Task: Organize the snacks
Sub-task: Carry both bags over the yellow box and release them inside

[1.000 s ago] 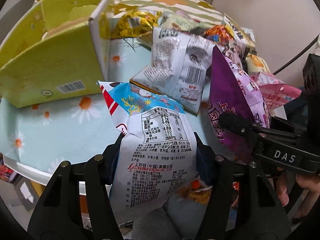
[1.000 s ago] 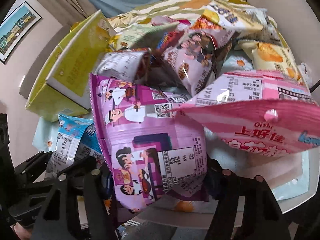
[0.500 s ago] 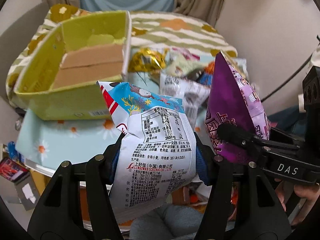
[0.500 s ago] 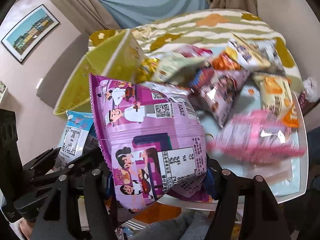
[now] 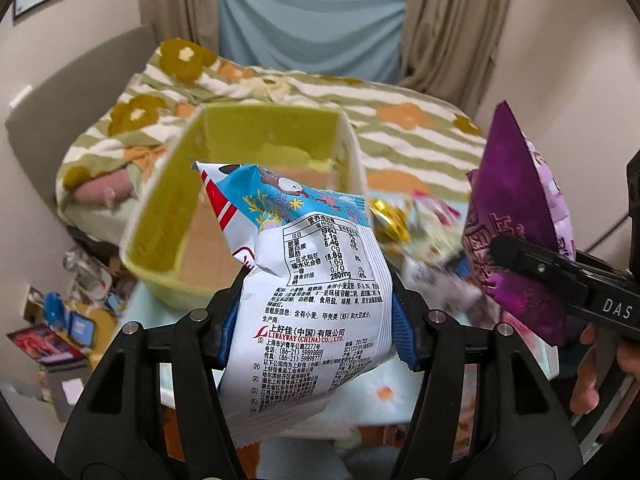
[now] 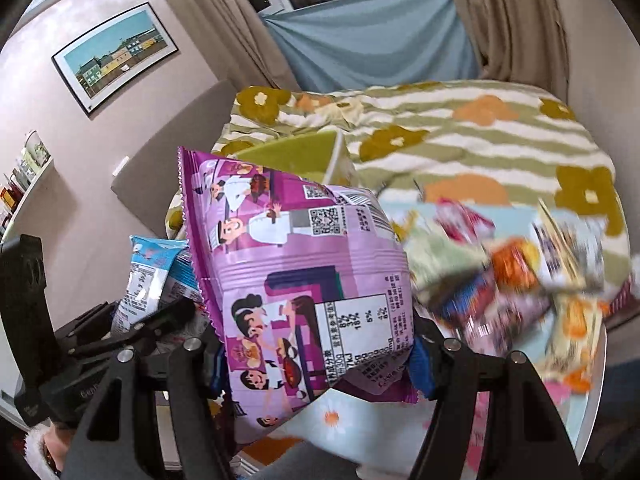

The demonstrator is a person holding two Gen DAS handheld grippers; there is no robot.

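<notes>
1. Clamping a white-and-blue crinkled foil snack packet (image 5: 316,288) with printed nutrition text, my left gripper (image 5: 316,320) has its blue pads pressed against both sides of the bag, which stands upright between the black fingers.
2. Gripping a glossy purple snack packet (image 6: 304,280) printed with cartoon chefs, my right gripper (image 6: 316,356) is closed on the bag's lower half, blue pads at either edge; the same packet shows edge-on at the right of the left wrist view.
3. Both packets are held in the air above the round table (image 6: 348,424), covered in a pale blue daisy-print cloth.
4. Beyond the white-and-blue packet sits an open yellow-green cardboard box (image 5: 168,200) with a brown floor, on the table's far left side.
5. To the right lies a loose heap of assorted snack bags (image 6: 500,280), blurred, among them gold, pink and orange wrappers.
6. Behind the table, a bed carries a green-striped flowered blanket (image 5: 400,120); beige curtains (image 6: 512,20) and a pale blue sheet (image 5: 308,28) hang at the window.
7. A framed townscape picture (image 6: 116,56) hangs on the left wall.
</notes>
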